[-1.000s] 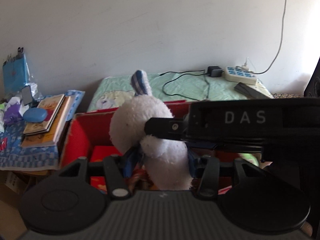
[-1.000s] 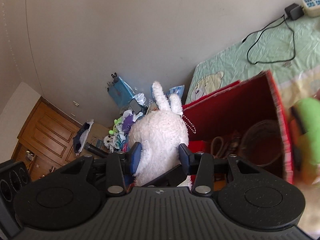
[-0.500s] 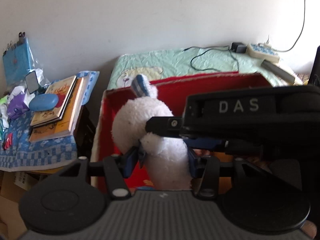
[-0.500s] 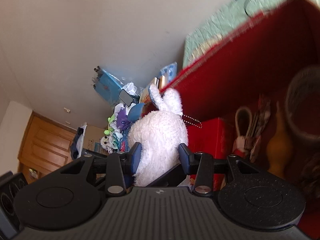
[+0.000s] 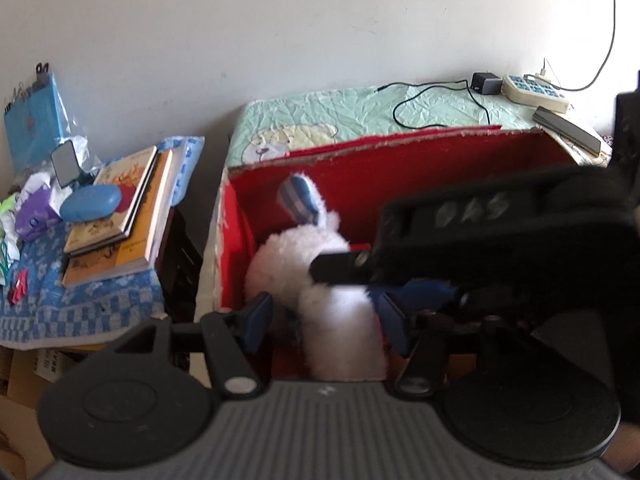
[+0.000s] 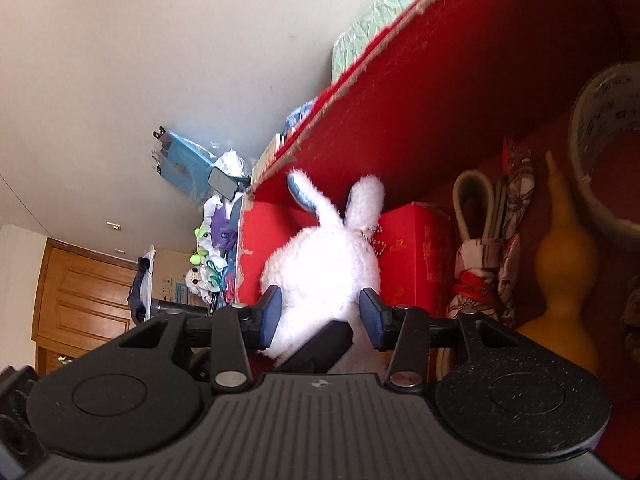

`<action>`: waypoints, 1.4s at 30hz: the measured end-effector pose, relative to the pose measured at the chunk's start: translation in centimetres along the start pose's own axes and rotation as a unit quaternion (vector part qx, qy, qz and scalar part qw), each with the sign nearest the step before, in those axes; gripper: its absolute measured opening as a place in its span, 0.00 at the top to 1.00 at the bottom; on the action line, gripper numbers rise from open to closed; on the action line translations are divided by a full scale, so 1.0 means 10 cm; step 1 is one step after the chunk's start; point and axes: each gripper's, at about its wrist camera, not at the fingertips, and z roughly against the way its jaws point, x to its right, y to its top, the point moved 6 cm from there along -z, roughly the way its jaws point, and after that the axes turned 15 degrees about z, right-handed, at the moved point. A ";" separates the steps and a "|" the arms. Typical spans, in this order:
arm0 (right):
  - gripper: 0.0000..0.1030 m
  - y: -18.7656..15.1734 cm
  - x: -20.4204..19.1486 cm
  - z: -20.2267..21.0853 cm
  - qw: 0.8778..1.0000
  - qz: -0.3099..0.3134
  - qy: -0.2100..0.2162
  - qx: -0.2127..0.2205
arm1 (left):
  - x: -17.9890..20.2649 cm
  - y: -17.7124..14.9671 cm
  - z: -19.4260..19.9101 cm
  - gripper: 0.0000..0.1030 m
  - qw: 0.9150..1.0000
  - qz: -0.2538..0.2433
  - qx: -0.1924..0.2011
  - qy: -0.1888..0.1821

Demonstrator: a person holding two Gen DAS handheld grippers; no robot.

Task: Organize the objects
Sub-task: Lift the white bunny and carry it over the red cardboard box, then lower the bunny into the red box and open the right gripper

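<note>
Grippers [image 6: 320,312] astride plush rabbit [image 6: 320,268], base hidden

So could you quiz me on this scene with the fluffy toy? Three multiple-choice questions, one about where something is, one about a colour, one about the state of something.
1. Where is the white plush rabbit?
A. On the stack of books
B. Inside the red box
C. On the green quilt

2. What colour is the gourd-shaped object in the box?
A. Yellow
B. Purple
C. Black

3. How does the right gripper stand?
A. Far from the rabbit
B. Holding a book
C. Jaws around the rabbit's body

Answers:
1. B: the red box walls rise around the rabbit in both views.
2. A: it shows yellow in the right wrist view, beside a folded umbrella.
3. C: the blue pads sit at either side of the white fur.
</note>
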 end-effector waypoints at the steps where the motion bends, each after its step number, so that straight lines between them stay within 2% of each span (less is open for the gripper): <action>1: 0.53 0.00 0.02 0.03 1.000 0.000 0.000 0.003 | -0.01 -0.02 0.00 0.40 1.000 -0.001 -0.002 0.002; 10: 0.56 -0.02 0.09 0.22 1.000 0.017 -0.015 0.016 | -0.04 -0.04 0.07 0.37 1.000 0.013 -0.007 0.002; 15: 0.56 -0.02 -0.01 0.28 0.997 0.055 -0.053 0.020 | -0.03 0.02 0.09 0.34 1.000 0.018 -0.008 0.012; 25: 0.56 -0.07 -0.10 0.26 0.993 0.069 -0.087 0.027 | -0.04 -0.02 0.07 0.34 0.999 0.022 -0.021 0.026; 30: 0.55 -0.11 -0.16 0.34 0.986 0.100 -0.126 0.032 | -0.02 0.00 0.07 0.31 0.999 0.020 -0.024 0.031; 35: 0.55 -0.15 -0.16 0.42 0.981 0.117 -0.150 0.035 | 0.01 -0.02 0.15 0.24 0.999 0.013 -0.018 0.032; 42: 0.52 -0.24 -0.19 0.50 0.975 0.137 -0.169 0.035 | 0.00 -0.03 0.25 0.24 0.999 0.014 -0.016 0.035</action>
